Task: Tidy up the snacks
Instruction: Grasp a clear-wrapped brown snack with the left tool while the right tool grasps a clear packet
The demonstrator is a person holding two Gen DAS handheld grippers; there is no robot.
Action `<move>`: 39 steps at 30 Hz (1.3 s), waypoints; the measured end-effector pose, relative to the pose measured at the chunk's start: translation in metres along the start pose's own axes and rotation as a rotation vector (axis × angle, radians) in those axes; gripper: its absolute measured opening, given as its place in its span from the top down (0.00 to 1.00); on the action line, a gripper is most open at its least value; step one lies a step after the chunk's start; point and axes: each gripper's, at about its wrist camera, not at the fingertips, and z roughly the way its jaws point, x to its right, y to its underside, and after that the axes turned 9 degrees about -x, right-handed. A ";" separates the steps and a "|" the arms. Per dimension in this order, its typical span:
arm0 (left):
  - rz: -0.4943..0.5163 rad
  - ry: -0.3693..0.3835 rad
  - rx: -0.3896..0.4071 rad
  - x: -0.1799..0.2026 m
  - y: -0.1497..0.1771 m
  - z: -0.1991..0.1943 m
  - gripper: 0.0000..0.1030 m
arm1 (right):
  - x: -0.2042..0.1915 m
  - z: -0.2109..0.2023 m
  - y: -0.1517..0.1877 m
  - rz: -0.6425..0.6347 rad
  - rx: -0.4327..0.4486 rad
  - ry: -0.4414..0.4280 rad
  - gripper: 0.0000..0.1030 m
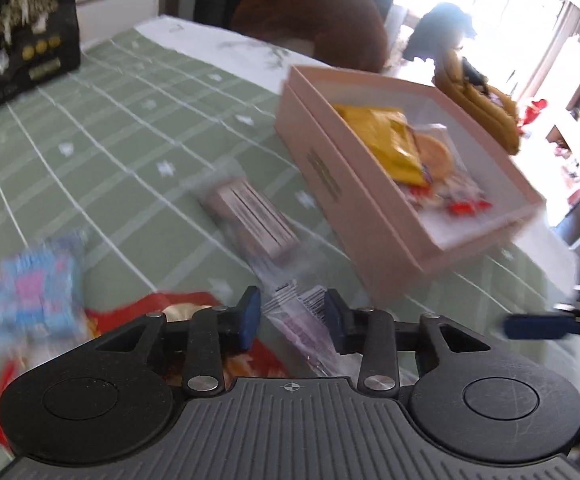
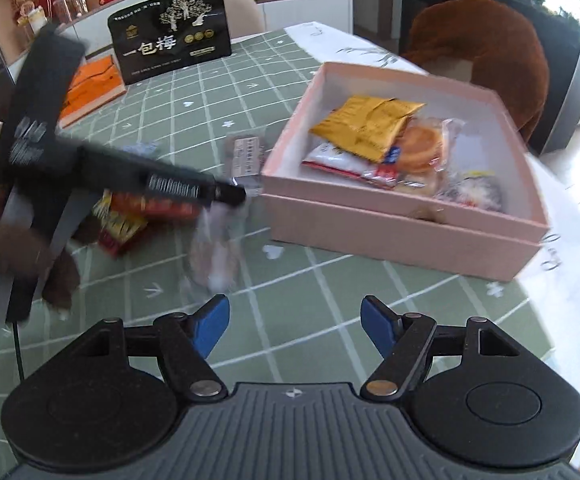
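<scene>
between the blue pads of my left tongs (image 1: 292,318) lay a clear, crinkly plastic snack packet with a printed label (image 1: 302,312). the jaws stood half narrowed around it, and i could not tell whether the pads pressed it yet. i judged it light, soft and slippery, with contents that might crush, so the flat sealed end looked the best place to pinch, gently. just left of those tongs lay a red and yellow foil bag (image 1: 177,312) and a blurred blue and pink packet (image 1: 37,284). ahead of them sat a grey wrapped bar with dark print (image 1: 249,216), flat on the green checked tablecloth (image 1: 129,128).

my right tongs (image 2: 294,326) hung open and empty over bare cloth. beyond them to the right stood the pink cardboard box (image 2: 402,236), already holding a yellow foil sachet (image 2: 366,124), a round biscuit in clear wrap (image 2: 422,148) and other packets.
</scene>
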 end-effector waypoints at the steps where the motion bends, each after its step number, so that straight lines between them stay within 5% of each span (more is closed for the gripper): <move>1: -0.019 0.038 -0.017 -0.002 0.002 -0.002 0.62 | -0.002 0.002 -0.002 0.006 -0.006 -0.020 0.29; 3: -0.083 0.089 -0.009 -0.008 0.001 -0.007 0.64 | -0.010 0.010 -0.007 0.012 -0.008 -0.050 0.29; 6: -0.192 0.019 0.100 -0.022 -0.010 -0.019 0.64 | -0.024 0.025 -0.016 0.008 0.005 -0.061 0.32; 10: -0.371 -0.013 0.120 -0.045 -0.035 -0.012 0.64 | -0.040 0.039 -0.017 -0.021 -0.026 -0.032 0.63; 11: -0.378 -0.021 0.107 -0.045 -0.042 -0.005 0.64 | -0.042 0.036 -0.013 -0.042 -0.021 -0.012 0.63; 16: -0.260 -0.148 0.029 -0.019 -0.074 0.031 0.62 | -0.026 0.022 0.009 -0.018 -0.027 0.009 0.63; 22: -0.125 -0.221 0.050 -0.001 -0.070 0.040 0.56 | 0.006 0.007 0.030 0.056 -0.028 0.074 0.61; 34: -0.091 -0.154 0.005 -0.007 -0.034 0.013 0.62 | 0.007 0.007 0.038 0.026 -0.004 0.141 0.53; 39: -0.145 -0.034 0.051 -0.016 -0.016 -0.002 0.64 | 0.012 0.005 0.043 0.049 0.012 0.132 0.50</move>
